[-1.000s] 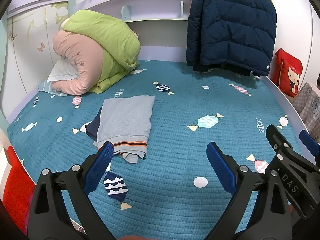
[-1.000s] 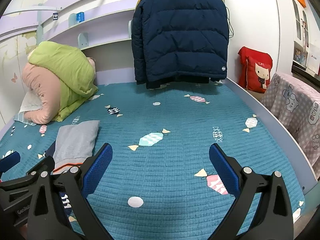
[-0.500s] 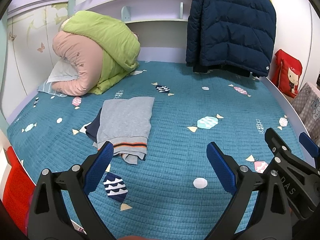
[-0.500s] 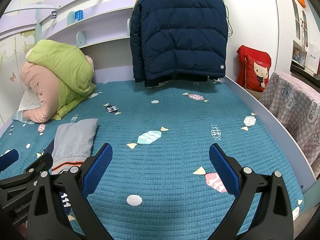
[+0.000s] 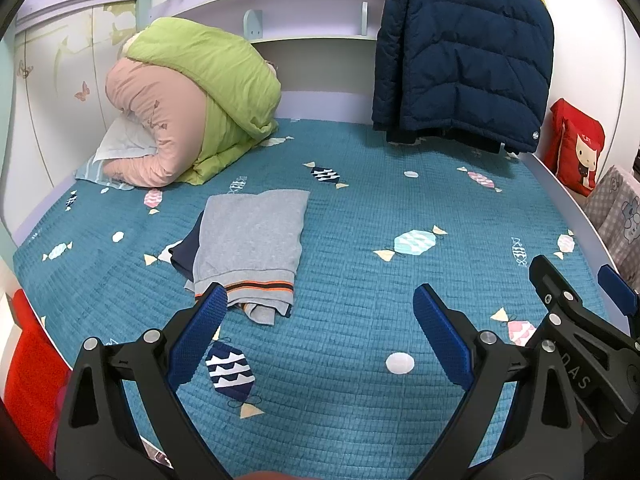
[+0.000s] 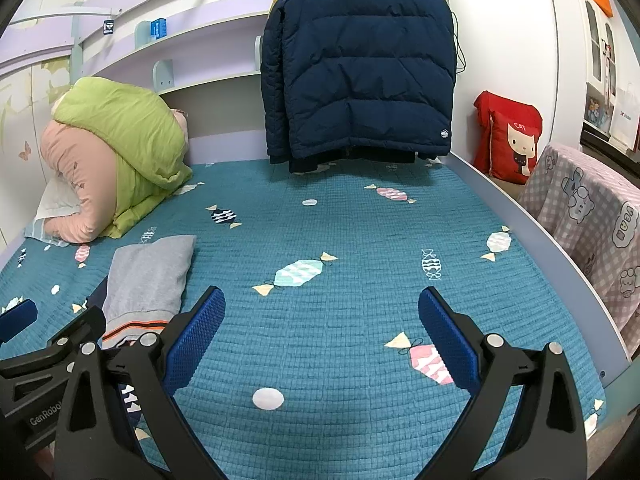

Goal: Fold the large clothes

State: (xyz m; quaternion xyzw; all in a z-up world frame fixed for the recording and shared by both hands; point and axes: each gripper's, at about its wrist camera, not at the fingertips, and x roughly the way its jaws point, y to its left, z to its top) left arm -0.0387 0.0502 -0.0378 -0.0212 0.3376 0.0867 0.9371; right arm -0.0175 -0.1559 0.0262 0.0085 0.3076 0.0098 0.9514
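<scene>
Bright, even, diffuse indoor light in both views; source not visible. Shadows soft: faint one under the hanging navy jacket (image 6: 356,68) on the teal bedspread (image 6: 360,248). No hard glare; mild sheen on white wall. Strong fisheye bending, shelf (image 5: 304,36) lines curve, corners vignetted black. Focus sharp centrally, slightly soft toward the rims.

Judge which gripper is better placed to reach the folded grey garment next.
Left, probably. The grey garment lies just ahead of the open left gripper, by its left fingertip. In the right wrist view it sits far off to the left of the open right gripper.
</scene>
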